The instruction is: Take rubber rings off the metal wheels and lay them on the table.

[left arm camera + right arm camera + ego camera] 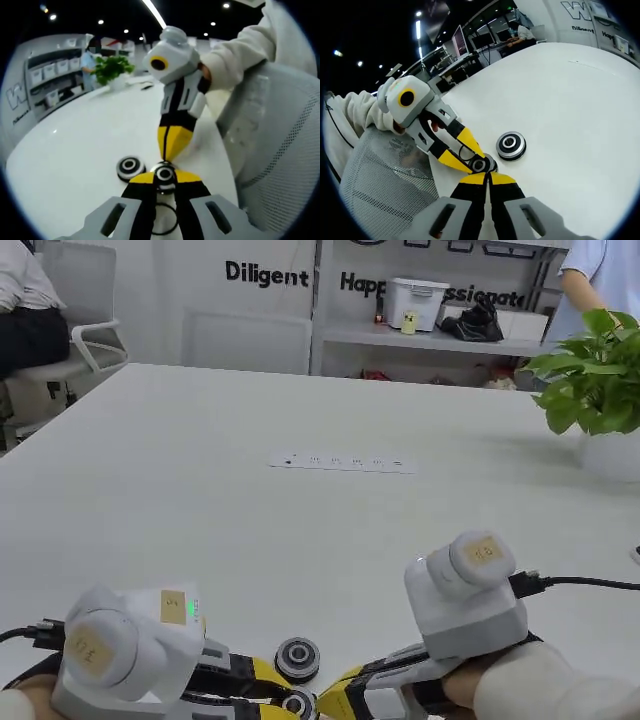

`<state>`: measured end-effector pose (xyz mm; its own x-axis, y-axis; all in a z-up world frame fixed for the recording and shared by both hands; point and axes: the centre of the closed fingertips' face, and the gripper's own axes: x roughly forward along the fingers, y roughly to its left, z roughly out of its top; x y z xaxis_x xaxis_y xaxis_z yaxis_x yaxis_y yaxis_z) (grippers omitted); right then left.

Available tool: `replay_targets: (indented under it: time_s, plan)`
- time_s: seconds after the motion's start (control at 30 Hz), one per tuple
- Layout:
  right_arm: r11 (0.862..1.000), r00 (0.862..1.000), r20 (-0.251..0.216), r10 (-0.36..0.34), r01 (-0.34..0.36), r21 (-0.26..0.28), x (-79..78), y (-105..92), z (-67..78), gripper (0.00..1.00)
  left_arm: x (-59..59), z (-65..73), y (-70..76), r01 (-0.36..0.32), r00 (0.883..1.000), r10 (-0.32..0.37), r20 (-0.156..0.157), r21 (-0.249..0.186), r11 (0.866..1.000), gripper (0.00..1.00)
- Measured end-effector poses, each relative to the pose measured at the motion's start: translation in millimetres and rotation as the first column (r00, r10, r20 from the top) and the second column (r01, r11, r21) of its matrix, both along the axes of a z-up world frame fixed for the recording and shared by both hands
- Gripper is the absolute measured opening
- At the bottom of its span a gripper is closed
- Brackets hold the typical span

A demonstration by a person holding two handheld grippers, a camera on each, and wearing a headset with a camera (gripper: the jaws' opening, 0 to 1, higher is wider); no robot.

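The white table (320, 540) carried a pot (610, 455) holding a leafy plant (590, 370), well beyond the right gripper (488, 176). That gripper's jaws, pressed together, touched the metal wheel (482, 164) pinched by the left gripper (165, 176). A second wheel (511, 145) lay just beside both. A rubber ring (175, 218) lay beneath the left jaws.

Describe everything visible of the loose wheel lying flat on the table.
The loose wheel is a small round disc with a silvery metal hub and a dark centre hole. A black rubber ring is still on it. It lies flat on the white table with nothing touching it, just beside the left tool and right tool, which meet at a second wheel.
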<state>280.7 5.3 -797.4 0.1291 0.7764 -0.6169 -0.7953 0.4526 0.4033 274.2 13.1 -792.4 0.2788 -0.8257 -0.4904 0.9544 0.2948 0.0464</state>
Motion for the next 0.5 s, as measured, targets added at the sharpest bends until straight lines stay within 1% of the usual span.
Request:
replay_targets:
  time_s: [0.2, 0.5]
  plan:
    - [1.000, 1.000, -0.005, -0.002, 0.002, 0.008, -1.2, 2.0, 2.3, 0.00, 0.2, 0.0, 0.1, 0.004, 1.000, -0.004, 0.004, 0.001, 1.000, 0.13]
    - [1.000, 1.000, 0.012, -0.005, 0.005, 0.007, 1.9, 2.5, 2.5, 0.00, 3.2, -0.5, 0.2, -0.003, 1.000, 0.003, 0.008, 0.000, 1.000, 0.13]
